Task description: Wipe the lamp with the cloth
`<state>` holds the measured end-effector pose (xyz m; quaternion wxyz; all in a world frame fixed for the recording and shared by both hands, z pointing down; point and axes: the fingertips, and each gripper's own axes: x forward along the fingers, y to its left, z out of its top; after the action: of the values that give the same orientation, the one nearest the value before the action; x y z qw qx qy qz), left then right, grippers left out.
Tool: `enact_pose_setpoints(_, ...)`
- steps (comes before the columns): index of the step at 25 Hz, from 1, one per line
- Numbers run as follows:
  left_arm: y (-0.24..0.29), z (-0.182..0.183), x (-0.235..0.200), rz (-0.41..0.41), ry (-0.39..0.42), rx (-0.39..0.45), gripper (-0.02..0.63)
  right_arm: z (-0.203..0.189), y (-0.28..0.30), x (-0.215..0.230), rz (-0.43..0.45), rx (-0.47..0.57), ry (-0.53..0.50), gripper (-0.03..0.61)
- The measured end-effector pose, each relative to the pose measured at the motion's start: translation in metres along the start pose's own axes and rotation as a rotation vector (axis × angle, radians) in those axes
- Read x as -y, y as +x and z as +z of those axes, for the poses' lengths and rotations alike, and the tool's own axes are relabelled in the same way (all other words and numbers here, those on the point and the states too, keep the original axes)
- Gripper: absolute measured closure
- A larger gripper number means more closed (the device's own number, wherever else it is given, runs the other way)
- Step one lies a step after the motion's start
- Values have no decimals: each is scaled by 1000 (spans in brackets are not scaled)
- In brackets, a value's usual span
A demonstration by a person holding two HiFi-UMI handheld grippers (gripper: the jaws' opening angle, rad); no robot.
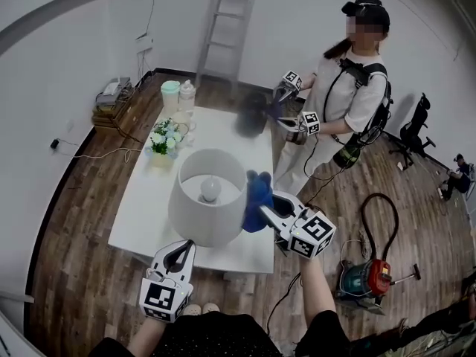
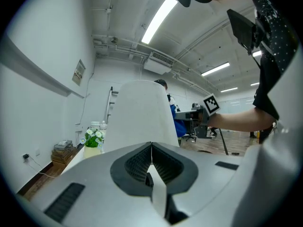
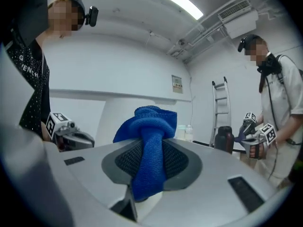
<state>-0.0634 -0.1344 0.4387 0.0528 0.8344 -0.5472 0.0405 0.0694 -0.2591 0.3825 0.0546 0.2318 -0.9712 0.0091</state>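
The lamp (image 1: 195, 222), a white shade, stands toward the table's (image 1: 249, 255) near edge. Only the head view looks down its open top onto the bulb (image 1: 211, 190). The bunched blue cloth (image 1: 258, 199) sits at the shade's right side, pinched in the right gripper (image 1: 269, 213); that gripper's view shows the grip. The left gripper (image 1: 178, 255), clenched on nothing, hangs just before the shade.

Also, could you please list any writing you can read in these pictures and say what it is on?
"GIVENCH": on the person's black shirt in the right gripper view; the rest of the word is cut off.
Wall sign: too small to read.
Nothing else shows readable writing.
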Motion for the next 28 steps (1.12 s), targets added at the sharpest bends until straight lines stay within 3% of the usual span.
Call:
enact_pose_setpoints(7, 4, -2, -1, -5, -8, -6, 603, -70, -3, 22, -37, -168, 26, 474)
enact_pose_setpoints(11, 3, -1, -2, -1, -9, -4, 603, -23, -6, 57, -61, -64, 23, 474)
enact_pose_setpoints(13, 2, -2, -3, 5, -14, -6, 603, 21, 3, 69, 3, 2, 11, 472)
enact_pose_setpoints(19, 0, -4, -5, 19, -13, -14, 603, 119, 55, 61, 359, 82, 21, 474)
enact_pose_setpoints(24, -1, -5, -11, 43, -12, -26, 603, 104, 88, 46, 510, -8, 30, 474)
enact_pose_setpoints(28, 1, -9, -15, 52, -21, -42, 603, 70, 102, 42, 520, -58, 30, 474)
